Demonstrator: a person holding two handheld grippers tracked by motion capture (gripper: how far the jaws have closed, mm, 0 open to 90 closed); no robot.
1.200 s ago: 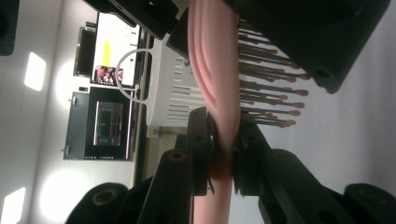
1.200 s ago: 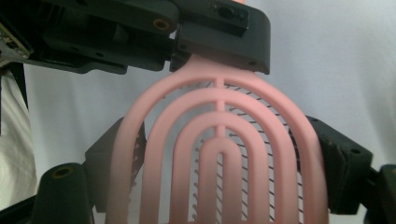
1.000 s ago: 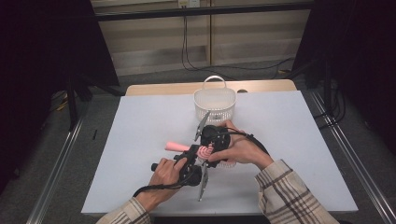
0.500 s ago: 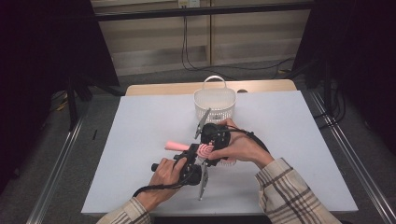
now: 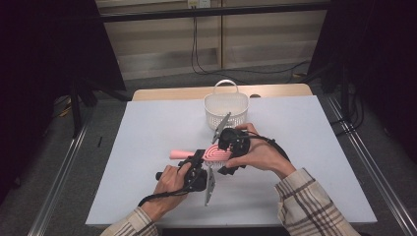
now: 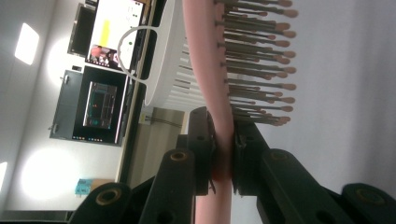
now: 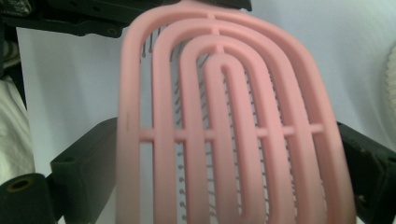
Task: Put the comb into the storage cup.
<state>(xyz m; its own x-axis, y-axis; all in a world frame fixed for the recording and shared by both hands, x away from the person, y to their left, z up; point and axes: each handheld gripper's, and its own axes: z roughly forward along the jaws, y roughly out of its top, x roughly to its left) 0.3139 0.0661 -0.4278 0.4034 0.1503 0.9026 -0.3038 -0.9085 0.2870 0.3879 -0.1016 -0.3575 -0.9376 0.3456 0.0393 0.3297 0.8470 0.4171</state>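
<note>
Here the pink brush (image 5: pixel 215 153) is lying level just above the surface (image 5: pixel 147 128), a little toward the near edge from the middle, with its handle pointing at the left edge and its vented head toward the right. In the left gripper view the brush (image 6: pixel 219 93) is standing edge-on, bristles pointing to the right of that frame. The left gripper (image 5: pixel 198 160) is clamping the brush where handle meets head: its jaws are pressing flat on both faces of the pink plastic, closed as tight as the brush allows. The right gripper (image 5: pixel 223 147) is straddling the head from the right side; its jaws have just been opening and are sitting wide at either side of the head (image 7: pixel 224 116), with the head between them, and I cannot tell if the pads are touching it. Just beyond the hands, toward the far edge, a white basket (image 5: pixel 226 105) is standing upright with its handle raised.
</note>
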